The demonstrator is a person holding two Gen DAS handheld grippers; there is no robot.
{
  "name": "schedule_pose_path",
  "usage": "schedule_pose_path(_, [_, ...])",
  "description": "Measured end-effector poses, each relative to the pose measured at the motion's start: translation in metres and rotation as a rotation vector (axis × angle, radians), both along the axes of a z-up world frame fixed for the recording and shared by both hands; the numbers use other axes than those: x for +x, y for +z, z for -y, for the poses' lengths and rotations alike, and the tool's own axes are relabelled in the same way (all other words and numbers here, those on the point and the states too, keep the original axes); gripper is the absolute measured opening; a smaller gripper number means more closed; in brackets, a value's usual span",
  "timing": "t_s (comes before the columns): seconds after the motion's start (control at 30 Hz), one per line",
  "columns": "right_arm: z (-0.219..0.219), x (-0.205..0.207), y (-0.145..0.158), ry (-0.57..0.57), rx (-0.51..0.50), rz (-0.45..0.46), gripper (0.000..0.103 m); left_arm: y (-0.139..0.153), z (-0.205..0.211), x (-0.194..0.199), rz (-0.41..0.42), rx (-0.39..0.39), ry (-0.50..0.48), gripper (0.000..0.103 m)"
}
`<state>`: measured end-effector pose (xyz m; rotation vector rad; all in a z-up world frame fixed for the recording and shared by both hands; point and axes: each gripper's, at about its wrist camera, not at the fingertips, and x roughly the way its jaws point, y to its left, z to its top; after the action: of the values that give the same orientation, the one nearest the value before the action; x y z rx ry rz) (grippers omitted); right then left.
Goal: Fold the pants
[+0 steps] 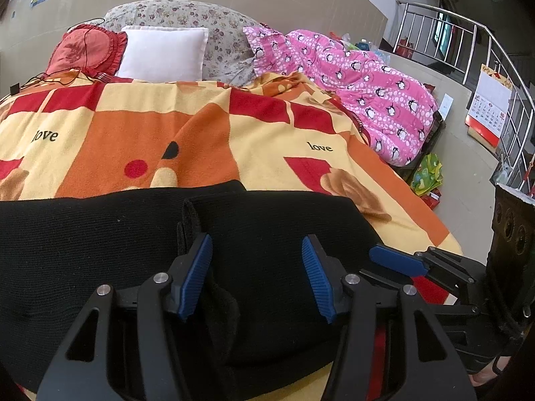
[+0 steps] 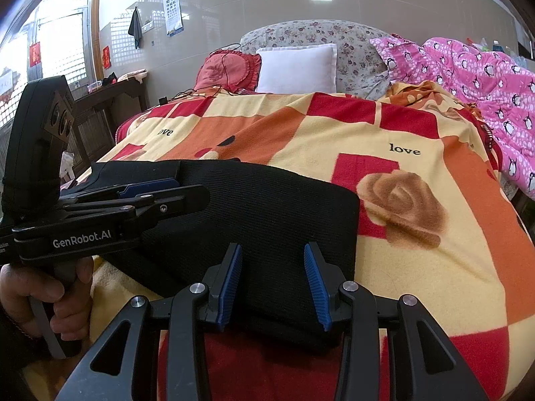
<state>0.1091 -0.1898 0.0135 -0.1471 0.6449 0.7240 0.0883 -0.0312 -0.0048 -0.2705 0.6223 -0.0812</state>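
Left wrist: left gripper (image 1: 257, 275) spread wide, grasping nothing, over black pants (image 1: 100, 254) lying on the "love" blanket (image 1: 274, 140).
Right wrist: right gripper (image 2: 272, 285) also released, at the pants' near edge, below the blanket's rose print (image 2: 401, 207).

The pants (image 1: 117, 234) lie across the near end of the bed (image 2: 434, 173), on top of the blanket (image 1: 267, 133). Both tools sit over them — the left tool (image 1: 257, 274) left of the right tool (image 2: 272, 280). Behind, at the bed's head, two pillows (image 1: 164, 53) stand side by side; a quilt (image 1: 367, 90) lies along the right edge.
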Motion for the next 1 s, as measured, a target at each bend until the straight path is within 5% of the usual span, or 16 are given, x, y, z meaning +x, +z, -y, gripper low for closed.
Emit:
schedule_pose_path(0.13, [0.0, 0.0, 0.0, 0.0, 0.001, -0.001, 0.04, 0.002, -0.002, -0.001, 0.001, -0.016, -0.001, 0.057])
schedule_pose_path(0.23, [0.0, 0.0, 0.0, 0.0, 0.001, 0.0, 0.04, 0.008, -0.007, -0.007, -0.017, -0.017, 0.059, 0.076])
schedule_pose_path(0.67, [0.002, 0.002, 0.0, 0.001, 0.017, -0.008, 0.042, 0.029, -0.06, -0.091, 0.066, -0.272, 0.164, 0.077])
schedule_pose_path(0.8, [0.002, 0.002, -0.001, 0.002, 0.021, -0.011, 0.042, 0.007, -0.108, -0.15, 0.141, -0.514, 0.33, 0.081])
schedule_pose_path(0.93, [0.002, 0.002, -0.001, 0.005, 0.025, -0.012, 0.045, -0.013, -0.138, -0.185, 0.197, -0.527, 0.549, 0.082])
schedule_pose_path(1.0, [0.001, 0.002, -0.001, 0.007, 0.025, -0.012, 0.046, -0.02, -0.147, -0.184, 0.191, -0.569, 0.585, 0.082])
